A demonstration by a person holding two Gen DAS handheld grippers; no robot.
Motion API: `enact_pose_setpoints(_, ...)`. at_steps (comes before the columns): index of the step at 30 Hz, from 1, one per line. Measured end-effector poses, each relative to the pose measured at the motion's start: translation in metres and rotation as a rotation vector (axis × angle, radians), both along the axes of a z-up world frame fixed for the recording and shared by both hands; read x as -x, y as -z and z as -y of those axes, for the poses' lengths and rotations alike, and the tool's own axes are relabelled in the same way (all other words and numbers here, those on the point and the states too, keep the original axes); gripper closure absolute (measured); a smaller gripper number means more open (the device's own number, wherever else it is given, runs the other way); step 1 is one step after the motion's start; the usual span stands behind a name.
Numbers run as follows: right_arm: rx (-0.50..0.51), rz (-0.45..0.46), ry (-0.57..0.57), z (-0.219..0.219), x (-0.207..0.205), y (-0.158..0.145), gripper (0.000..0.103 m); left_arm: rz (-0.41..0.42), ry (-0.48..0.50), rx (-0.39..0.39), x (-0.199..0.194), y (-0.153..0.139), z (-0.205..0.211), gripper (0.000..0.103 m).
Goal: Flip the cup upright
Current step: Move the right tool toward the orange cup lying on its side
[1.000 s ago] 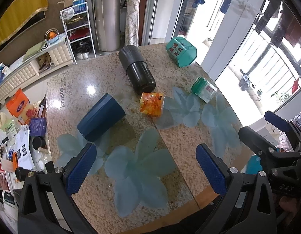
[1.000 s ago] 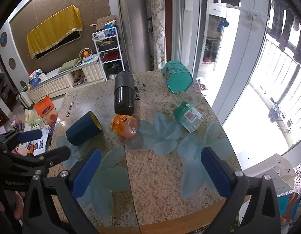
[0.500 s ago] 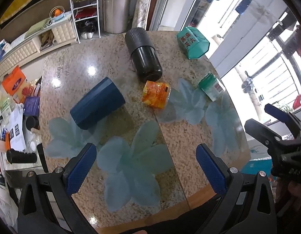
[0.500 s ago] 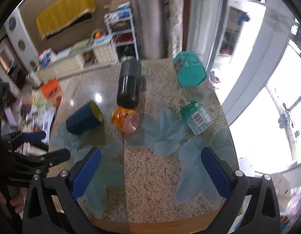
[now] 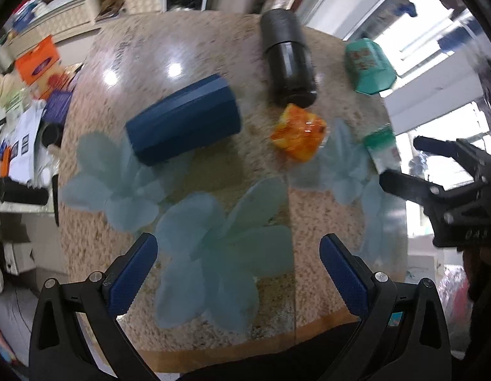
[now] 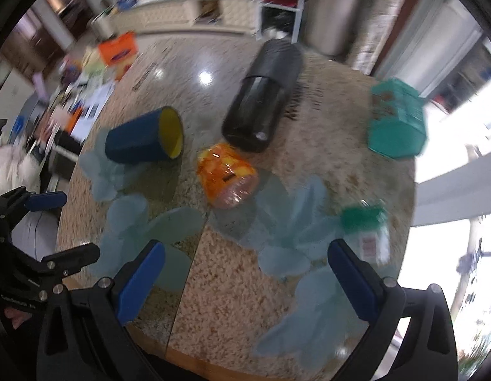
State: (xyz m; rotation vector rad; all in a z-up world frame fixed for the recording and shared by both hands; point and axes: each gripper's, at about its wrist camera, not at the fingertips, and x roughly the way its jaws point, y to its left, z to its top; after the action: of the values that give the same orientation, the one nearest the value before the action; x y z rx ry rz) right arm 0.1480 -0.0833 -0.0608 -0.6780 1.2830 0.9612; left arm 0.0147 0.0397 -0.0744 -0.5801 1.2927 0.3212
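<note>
A dark blue cup (image 5: 183, 119) with a yellow inside lies on its side on the granite table (image 5: 245, 190), its mouth facing right in the right wrist view (image 6: 145, 136). My left gripper (image 5: 239, 271) is open and empty, above the table's near edge, well short of the cup. My right gripper (image 6: 245, 277) is open and empty over the table's near part, with the cup far to its upper left. Each gripper shows at the other view's edge.
A black flask (image 5: 288, 60) lies on its side behind an orange jar (image 5: 299, 135). A teal box (image 5: 369, 65) and a green-capped jar (image 5: 383, 150) lie at the right. A cluttered low table (image 5: 26, 120) stands left of the granite table.
Both grippers have moved forward and down toward the table, so the objects look larger. Both stay open. The objects have not moved.
</note>
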Motion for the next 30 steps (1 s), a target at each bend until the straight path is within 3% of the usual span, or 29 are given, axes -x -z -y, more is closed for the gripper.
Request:
enact_pose_setpoints(6, 0.084, -0.024, -0.138, -0.038, -0.006, 0.033, 0.000, -0.038, -0.071, 0.014, 0.010, 0.020, -0.009, 0.000)
enact_pose_setpoints(12, 0.144, -0.047, -0.221, -0.062, -0.010, 0.058, 0.000, -0.015, -0.122, 0.028, 0.017, 0.034, -0.014, 0.000)
enact_pose_setpoints(24, 0.237, -0.106, -0.238, -0.087, -0.027, 0.107, 0.000, -0.033, -0.162, 0.062, 0.028, 0.057, -0.010, 0.000)
enact_pose_setpoints(26, 0.252, -0.108, -0.237, -0.089, -0.029, 0.112, 0.006, -0.041, -0.173, 0.066, 0.032, 0.059, -0.008, 0.000)
enact_pose_setpoints(30, 0.263, -0.118, -0.242, -0.088, -0.037, 0.116, 0.031, -0.042, -0.194, 0.073, 0.035, 0.062, -0.010, 0.000)
